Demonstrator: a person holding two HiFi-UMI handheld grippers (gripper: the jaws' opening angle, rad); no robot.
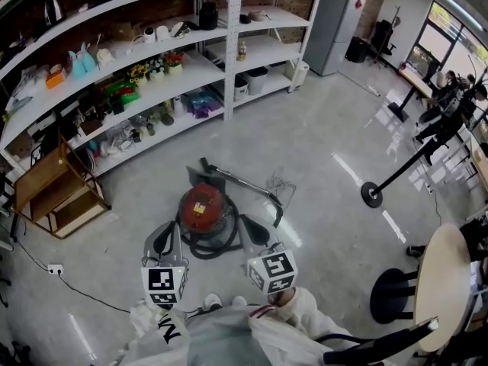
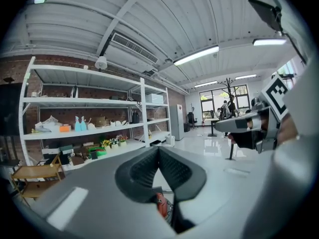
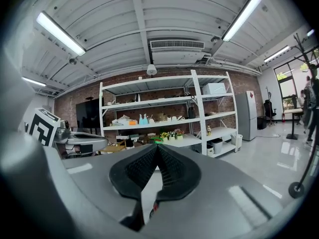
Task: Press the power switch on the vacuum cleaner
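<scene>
The red vacuum cleaner [image 1: 201,207] stands on the grey floor just ahead of me, its dark hose [image 1: 204,247] coiled around its base. Its metal wand [image 1: 245,181] lies off to the right. My left gripper [image 1: 168,229] hangs near the vacuum's left side and my right gripper [image 1: 250,224] near its right side, both above the floor. In the left gripper view the left gripper [image 2: 159,150] has its pads meeting, with a red sliver of the vacuum cleaner [image 2: 160,204] below. The right gripper [image 3: 158,149] is likewise shut and empty. I cannot make out the power switch.
Long white shelves [image 1: 152,75] full of small items run along the far wall. A wooden rack [image 1: 53,193] stands at the left, with a power strip [image 1: 55,268] and its cable on the floor. A stand's round base [image 1: 371,194] and a round table [image 1: 446,284] are at the right.
</scene>
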